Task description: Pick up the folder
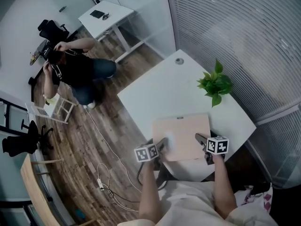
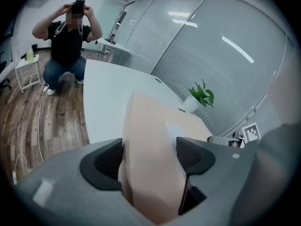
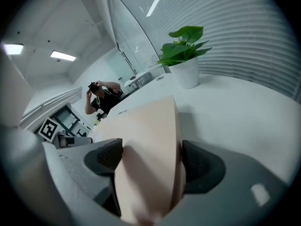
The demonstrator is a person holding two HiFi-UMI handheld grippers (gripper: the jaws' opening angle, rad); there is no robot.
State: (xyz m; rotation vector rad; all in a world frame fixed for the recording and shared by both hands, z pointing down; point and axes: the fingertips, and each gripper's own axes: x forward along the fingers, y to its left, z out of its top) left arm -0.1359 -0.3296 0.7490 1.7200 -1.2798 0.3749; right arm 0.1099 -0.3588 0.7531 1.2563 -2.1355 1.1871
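Note:
A thin beige folder (image 1: 184,134) lies flat on the white table (image 1: 160,91), close to its near edge. My left gripper (image 1: 163,144) is at the folder's near left corner and my right gripper (image 1: 202,141) at its near right corner. In the left gripper view the folder (image 2: 150,121) runs out between the wide jaws of the left gripper (image 2: 148,157), filling the gap. The right gripper view shows the same: the folder (image 3: 148,126) sits between the wide jaws of the right gripper (image 3: 150,160). Neither gripper's pads visibly squeeze it.
A potted green plant (image 1: 215,84) stands on the table's far right, near the blinds-covered glass wall. A person (image 1: 75,69) crouches on the wooden floor at the left with a camera. A second white desk (image 1: 106,15), office chairs and a floor cable (image 1: 106,178) are further off.

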